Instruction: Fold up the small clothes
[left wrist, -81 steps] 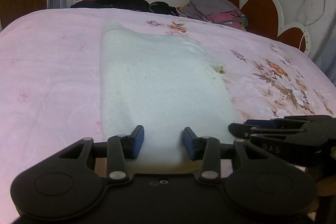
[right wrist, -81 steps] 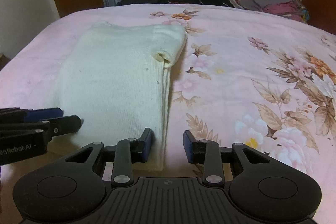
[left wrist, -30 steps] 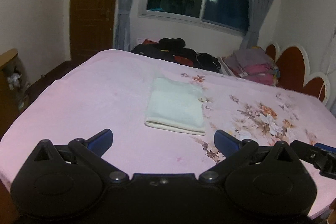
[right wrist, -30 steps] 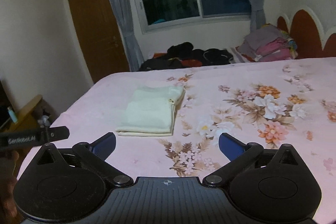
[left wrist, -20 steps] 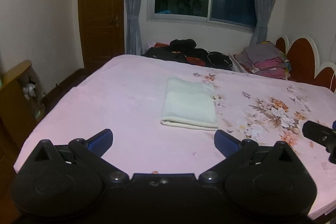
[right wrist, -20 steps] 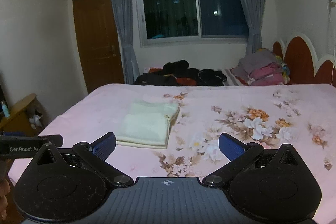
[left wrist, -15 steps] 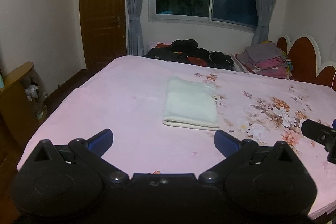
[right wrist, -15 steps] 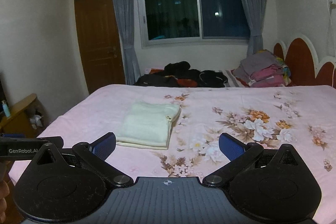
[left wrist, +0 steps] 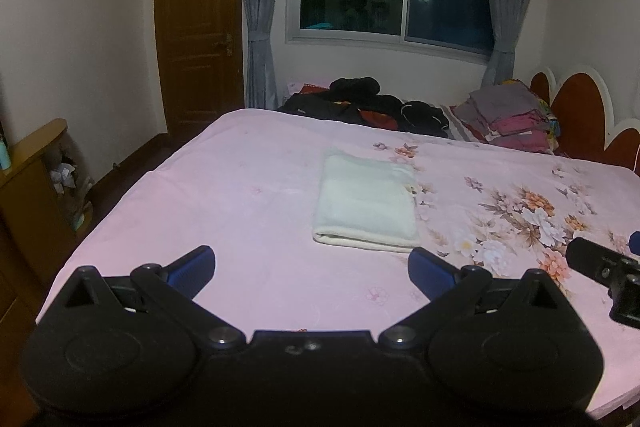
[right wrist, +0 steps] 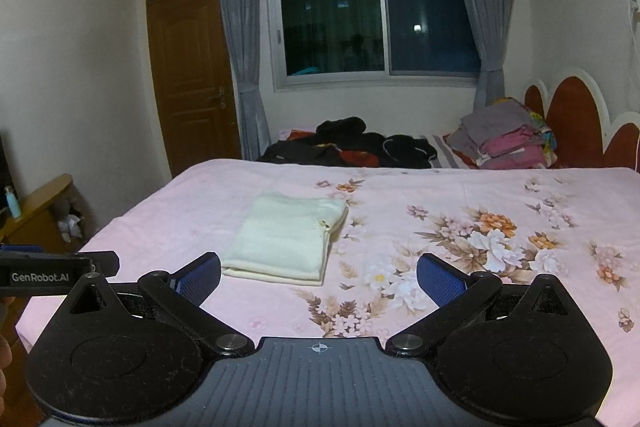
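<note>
A cream knit garment (left wrist: 366, 203) lies folded into a neat rectangle on the pink floral bed (left wrist: 248, 211); it also shows in the right wrist view (right wrist: 286, 237). My left gripper (left wrist: 312, 267) is open wide and empty, held back from the bed's near edge, well short of the garment. My right gripper (right wrist: 318, 275) is open wide and empty, also back from the bed. The right gripper's tip (left wrist: 600, 267) shows at the right edge of the left wrist view, and the left gripper's side (right wrist: 52, 273) at the left edge of the right wrist view.
Dark clothes (left wrist: 360, 105) are heaped at the far edge of the bed under the window. A stack of folded clothes (left wrist: 508, 119) sits by the red headboard (left wrist: 580, 115). A wooden side cabinet (left wrist: 28, 179) stands left of the bed, with a door (left wrist: 200, 35) behind it.
Both grippers have let go of the garment, opened wide and pulled back and up from the bed. The folded garment has stayed in place.
</note>
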Available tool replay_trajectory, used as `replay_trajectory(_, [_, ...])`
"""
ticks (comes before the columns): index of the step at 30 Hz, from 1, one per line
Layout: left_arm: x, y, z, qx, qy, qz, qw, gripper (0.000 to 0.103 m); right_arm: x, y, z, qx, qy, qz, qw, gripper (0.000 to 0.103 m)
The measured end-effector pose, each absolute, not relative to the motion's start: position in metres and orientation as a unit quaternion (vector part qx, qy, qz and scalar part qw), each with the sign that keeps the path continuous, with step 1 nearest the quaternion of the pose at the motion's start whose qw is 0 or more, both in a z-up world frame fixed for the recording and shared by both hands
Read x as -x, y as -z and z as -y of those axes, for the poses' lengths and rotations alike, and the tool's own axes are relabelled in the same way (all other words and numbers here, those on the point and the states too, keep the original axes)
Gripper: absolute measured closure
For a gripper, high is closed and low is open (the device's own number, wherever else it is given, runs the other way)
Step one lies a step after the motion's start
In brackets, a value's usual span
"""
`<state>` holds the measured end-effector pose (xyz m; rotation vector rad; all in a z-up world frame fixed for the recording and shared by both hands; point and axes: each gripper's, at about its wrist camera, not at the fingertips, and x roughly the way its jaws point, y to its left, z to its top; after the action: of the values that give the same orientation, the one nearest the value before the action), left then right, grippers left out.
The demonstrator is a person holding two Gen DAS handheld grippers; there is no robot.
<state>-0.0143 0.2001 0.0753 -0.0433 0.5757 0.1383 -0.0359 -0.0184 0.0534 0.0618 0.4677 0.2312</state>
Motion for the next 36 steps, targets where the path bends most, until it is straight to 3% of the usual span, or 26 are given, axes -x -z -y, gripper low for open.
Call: replay_trajectory(36, [0.006,-0.072,-0.209,0.014,-0.067,-0.297,0.953,0.0,0.021,-0.042,0.009,-0.033,-0.124,-0.243,0.962,0.0])
